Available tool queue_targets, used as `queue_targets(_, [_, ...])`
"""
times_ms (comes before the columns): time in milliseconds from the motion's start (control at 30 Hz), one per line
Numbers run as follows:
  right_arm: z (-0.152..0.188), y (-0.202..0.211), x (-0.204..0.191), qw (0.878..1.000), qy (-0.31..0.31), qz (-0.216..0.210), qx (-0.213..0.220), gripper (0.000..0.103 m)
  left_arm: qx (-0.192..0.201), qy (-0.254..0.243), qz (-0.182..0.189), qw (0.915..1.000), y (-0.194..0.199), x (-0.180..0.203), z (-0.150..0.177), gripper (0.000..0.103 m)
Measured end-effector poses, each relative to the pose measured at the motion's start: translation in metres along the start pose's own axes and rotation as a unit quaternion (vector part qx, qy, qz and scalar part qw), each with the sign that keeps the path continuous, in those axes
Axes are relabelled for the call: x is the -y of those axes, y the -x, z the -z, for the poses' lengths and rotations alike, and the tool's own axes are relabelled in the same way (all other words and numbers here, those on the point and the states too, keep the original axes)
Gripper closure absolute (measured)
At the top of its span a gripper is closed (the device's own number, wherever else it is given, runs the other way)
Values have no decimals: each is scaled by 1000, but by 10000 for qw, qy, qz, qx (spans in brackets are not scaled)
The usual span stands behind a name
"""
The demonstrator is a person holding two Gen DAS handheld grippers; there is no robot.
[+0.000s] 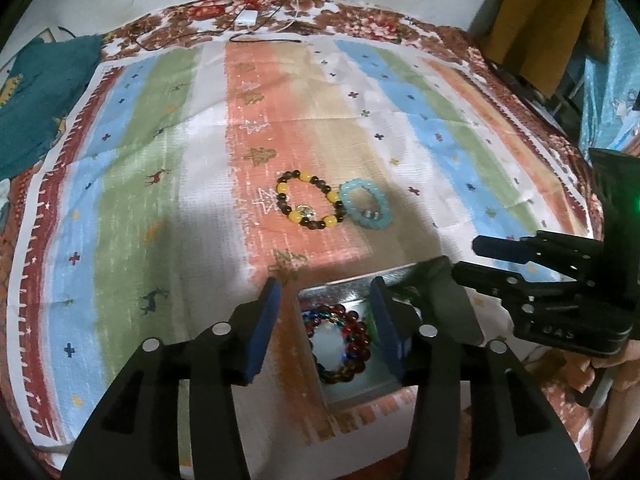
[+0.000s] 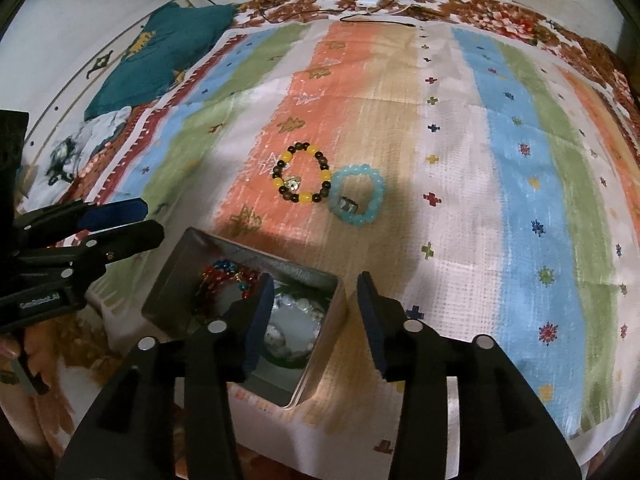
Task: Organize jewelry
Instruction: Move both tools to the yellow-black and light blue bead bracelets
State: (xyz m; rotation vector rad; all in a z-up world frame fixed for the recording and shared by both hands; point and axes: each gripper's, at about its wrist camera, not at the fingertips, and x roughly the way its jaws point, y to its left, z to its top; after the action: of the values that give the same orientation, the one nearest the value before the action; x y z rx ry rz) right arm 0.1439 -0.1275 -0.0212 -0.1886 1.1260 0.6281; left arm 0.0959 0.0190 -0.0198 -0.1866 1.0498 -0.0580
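A yellow-and-brown bead bracelet lies on the striped cloth, touching a light blue bead bracelet. A metal tin sits nearer, holding a red-and-blue bead bracelet and a white bead bracelet. My left gripper is open and empty over the tin's left side. My right gripper is open and empty over the tin's right rim. Each gripper also shows in the other's view, the right and the left.
A striped cloth covers a floral sheet. A teal cloth lies at the far left. A white charger with cables lies at the far edge. A mustard garment hangs at far right.
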Motion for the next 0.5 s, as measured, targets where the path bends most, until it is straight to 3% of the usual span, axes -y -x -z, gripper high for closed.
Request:
queue_targets(67, [-2, -3, 1, 10000, -10, 31, -19, 52, -43, 0, -85, 10000, -5, -1, -4, 48])
queue_targets(267, [-14, -9, 8, 9998, -123, 152, -14, 45, -147, 109, -284, 9994, -18, -9, -15, 38])
queue_targets(500, [-27, -18, 19, 9989, -276, 389, -17, 43, -171, 304, -396, 9986, -27, -21, -24, 30])
